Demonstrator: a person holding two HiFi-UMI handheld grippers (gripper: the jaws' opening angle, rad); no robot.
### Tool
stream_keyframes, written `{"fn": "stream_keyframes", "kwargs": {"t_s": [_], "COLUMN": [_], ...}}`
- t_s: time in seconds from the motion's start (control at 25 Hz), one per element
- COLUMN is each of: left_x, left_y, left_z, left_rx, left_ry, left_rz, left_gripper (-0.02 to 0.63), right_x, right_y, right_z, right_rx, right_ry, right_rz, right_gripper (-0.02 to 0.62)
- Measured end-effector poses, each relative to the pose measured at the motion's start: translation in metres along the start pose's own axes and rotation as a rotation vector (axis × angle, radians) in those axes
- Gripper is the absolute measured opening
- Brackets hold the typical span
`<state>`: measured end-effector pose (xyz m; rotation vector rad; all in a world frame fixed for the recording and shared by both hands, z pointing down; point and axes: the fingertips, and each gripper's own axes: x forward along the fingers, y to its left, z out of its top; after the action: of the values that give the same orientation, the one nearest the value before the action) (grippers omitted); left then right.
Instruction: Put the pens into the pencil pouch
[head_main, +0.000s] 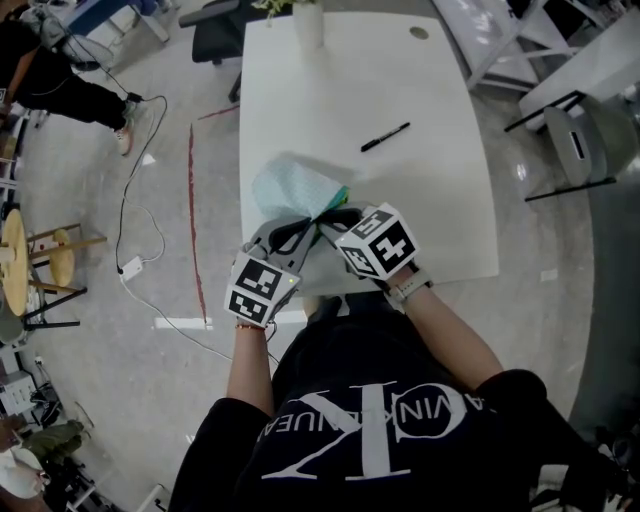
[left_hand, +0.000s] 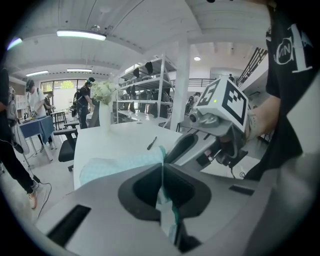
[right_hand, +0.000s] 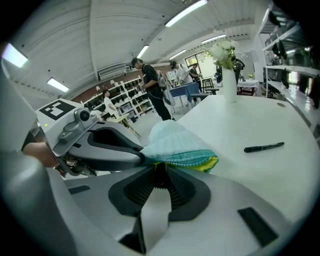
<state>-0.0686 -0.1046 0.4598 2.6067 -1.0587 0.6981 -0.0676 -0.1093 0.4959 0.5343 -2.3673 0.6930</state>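
A light teal pencil pouch (head_main: 290, 188) (left_hand: 112, 169) (right_hand: 172, 141) lies near the front of the white table (head_main: 440, 210). My left gripper (head_main: 314, 224) (left_hand: 161, 172) is shut on the pouch's near edge, with teal fabric pinched between its pads. My right gripper (head_main: 332, 216) (right_hand: 160, 167) meets it from the right and is shut on the same edge, by the zipper and a yellow-green tab. The two sets of fingertips almost touch. One black pen (head_main: 385, 137) (left_hand: 151, 143) (right_hand: 263, 147) lies loose on the table beyond the pouch, to the right.
A white vase with flowers (head_main: 308, 20) (left_hand: 104, 107) (right_hand: 227, 70) stands at the table's far edge. An office chair (head_main: 215, 35) is behind the far left corner. A red line (head_main: 193, 220) and cables run on the floor to the left.
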Motion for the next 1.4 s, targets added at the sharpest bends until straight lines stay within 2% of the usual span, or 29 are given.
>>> {"fn": "stream_keyframes", "kwargs": {"t_s": [0.24,0.4,0.56,0.8,1.08,1.4], "left_x": [-0.005,-0.004,-0.003,0.002,0.006,0.011], "left_y": [0.005,0.012,0.016,0.024,0.031,0.032], "left_z": [0.008,0.004,0.002,0.0,-0.004,-0.003], "left_rx": [-0.037,-0.061,-0.079,-0.096,-0.117,-0.121], "left_ry": [-0.05,-0.046,-0.038,-0.023,-0.019,-0.009], "left_rz": [-0.018,0.008,0.024,0.043,0.077,0.083], "left_gripper": [0.012,0.012,0.012,0.012,0.012,0.012], "right_x": [0.004,0.004,-0.004,-0.02,-0.048,-0.074], "right_y": [0.002,0.002,0.0,-0.012,-0.055,-0.107], "right_z": [0.006,0.005,0.004,0.004,-0.002,-0.005], "right_rx": [-0.029,-0.03,-0.011,0.013,0.02,0.085], "right_ry": [-0.019,-0.029,-0.048,-0.096,-0.109,-0.125], "right_rz": [-0.014,-0.01,0.008,0.025,-0.056,-0.174], "right_gripper": [0.084,0.109,0.174,0.175,0.175,0.175]}}
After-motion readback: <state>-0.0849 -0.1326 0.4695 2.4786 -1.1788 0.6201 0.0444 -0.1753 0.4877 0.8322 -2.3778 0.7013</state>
